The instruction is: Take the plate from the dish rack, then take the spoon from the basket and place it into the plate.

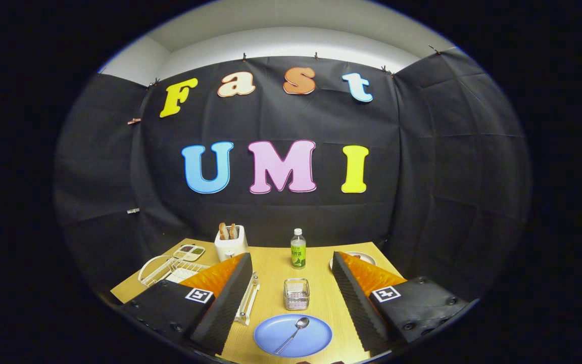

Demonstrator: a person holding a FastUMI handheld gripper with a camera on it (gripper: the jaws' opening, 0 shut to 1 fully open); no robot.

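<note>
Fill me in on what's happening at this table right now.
A person holds a two-finger gripper above a wooden table; its fingers are spread open and grip nothing. Between them lies a blue plate with a spoon resting in it. Just beyond the plate stands a small wire basket, and a white dish rack sits off to the left. The spoon-in-plate job looks done.

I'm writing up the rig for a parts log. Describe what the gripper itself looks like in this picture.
The gripper has two wedge-shaped jaws that taper toward their tips, with ribbed inner faces. Each sits on a blocky mount with visible screws, and each mount bears a square black-and-white fiducial tag. No cables or sleeve are visible. The jaws stand open, apart over the blue plate with the spoon lying in it.
</note>
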